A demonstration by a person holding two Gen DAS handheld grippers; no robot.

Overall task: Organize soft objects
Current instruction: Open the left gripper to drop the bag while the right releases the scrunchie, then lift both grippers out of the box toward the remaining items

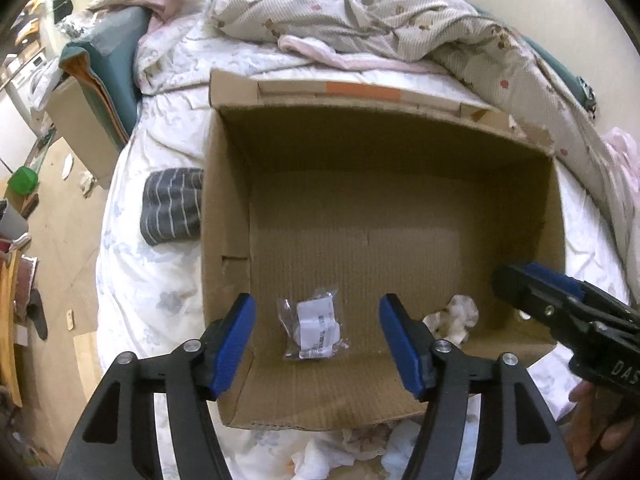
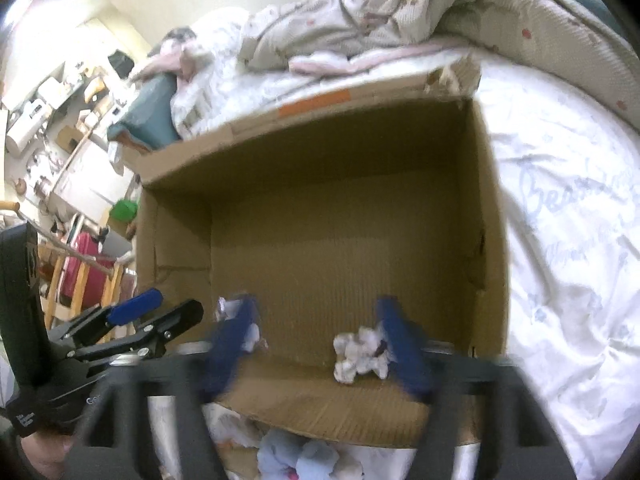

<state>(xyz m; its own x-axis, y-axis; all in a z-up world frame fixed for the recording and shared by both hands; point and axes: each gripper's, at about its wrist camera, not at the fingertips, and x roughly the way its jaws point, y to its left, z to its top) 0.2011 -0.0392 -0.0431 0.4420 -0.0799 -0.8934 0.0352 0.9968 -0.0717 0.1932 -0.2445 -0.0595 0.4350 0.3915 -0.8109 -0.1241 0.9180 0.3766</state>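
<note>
An open cardboard box (image 1: 224, 208) lies on the bed; it also shows in the right wrist view (image 2: 494, 208). Inside, near the front wall, lie a small clear plastic packet (image 1: 314, 330) and a crumpled white soft item (image 1: 454, 316), seen again in the right wrist view (image 2: 360, 354). My left gripper (image 1: 316, 344) is open and empty above the box's front edge, over the packet. My right gripper (image 2: 316, 344) is open and empty over the front of the box, the white item just inside its right finger. It appears from the side in the left wrist view (image 1: 520, 280).
A dark striped sock bundle (image 1: 172, 206) lies on the white sheet left of the box. More soft white and blue items (image 2: 296, 456) lie in front of the box. A rumpled floral duvet (image 1: 380, 20) is heaped behind it. The bed edge and cluttered floor (image 1: 52, 208) are left.
</note>
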